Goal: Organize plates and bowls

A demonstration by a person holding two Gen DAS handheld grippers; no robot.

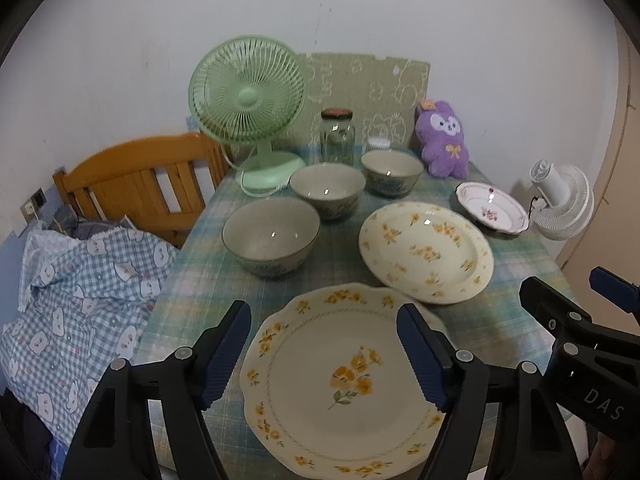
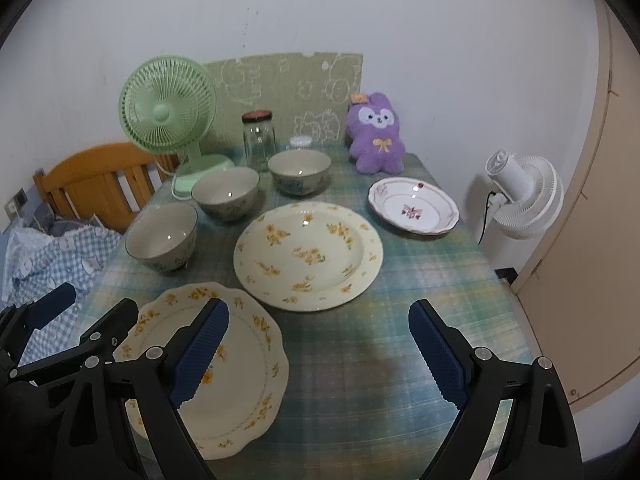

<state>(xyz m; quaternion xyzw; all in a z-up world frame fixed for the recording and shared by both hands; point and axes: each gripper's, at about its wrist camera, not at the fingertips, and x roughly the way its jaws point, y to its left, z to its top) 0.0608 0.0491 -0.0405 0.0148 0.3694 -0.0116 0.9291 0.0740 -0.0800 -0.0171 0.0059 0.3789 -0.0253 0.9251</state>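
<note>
While nothing is stacked yet: scalloped plate [image 1: 344,384] nearest on counter [image 2: 360,360], round flowered plate [image 2: 308,256] beyond, small pink-motif plate [image 2: 414,206] far right, three bowls [image 1: 271,238] separate at left. Left claw [image 1: 324,356] and right claw [image 2: 318,354] released, empty.

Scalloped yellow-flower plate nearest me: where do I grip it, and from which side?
Grip the scalloped plate by its raised rim on the near edge, coming in low from the front. It lies flat on the tablecloth, so only the upturned edge gives the pads something to pinch. The open left gripper already hovers over it.
</note>
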